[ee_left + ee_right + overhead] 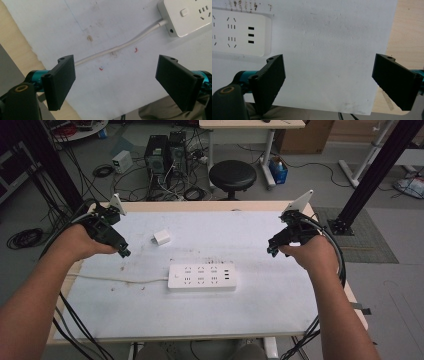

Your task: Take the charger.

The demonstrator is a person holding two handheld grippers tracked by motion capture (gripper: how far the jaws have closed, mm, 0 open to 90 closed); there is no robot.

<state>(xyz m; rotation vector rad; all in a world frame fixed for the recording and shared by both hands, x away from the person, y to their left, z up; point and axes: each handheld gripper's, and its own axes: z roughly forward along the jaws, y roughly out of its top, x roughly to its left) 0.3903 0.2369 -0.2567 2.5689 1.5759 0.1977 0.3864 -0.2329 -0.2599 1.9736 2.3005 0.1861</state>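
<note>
A white power strip (pixel 202 277) lies flat at the centre of the tabletop (pixel 260 315), its cord (pixel 117 279) running toward 9 o'clock. A small white plug adapter (pixel 161 238) sits apart at 11 o'clock from the strip. Beyond the far edge (on the floor) stand a black round stool (pixel 232 175) and two computer towers (pixel 165 152) among loose cables.
</note>
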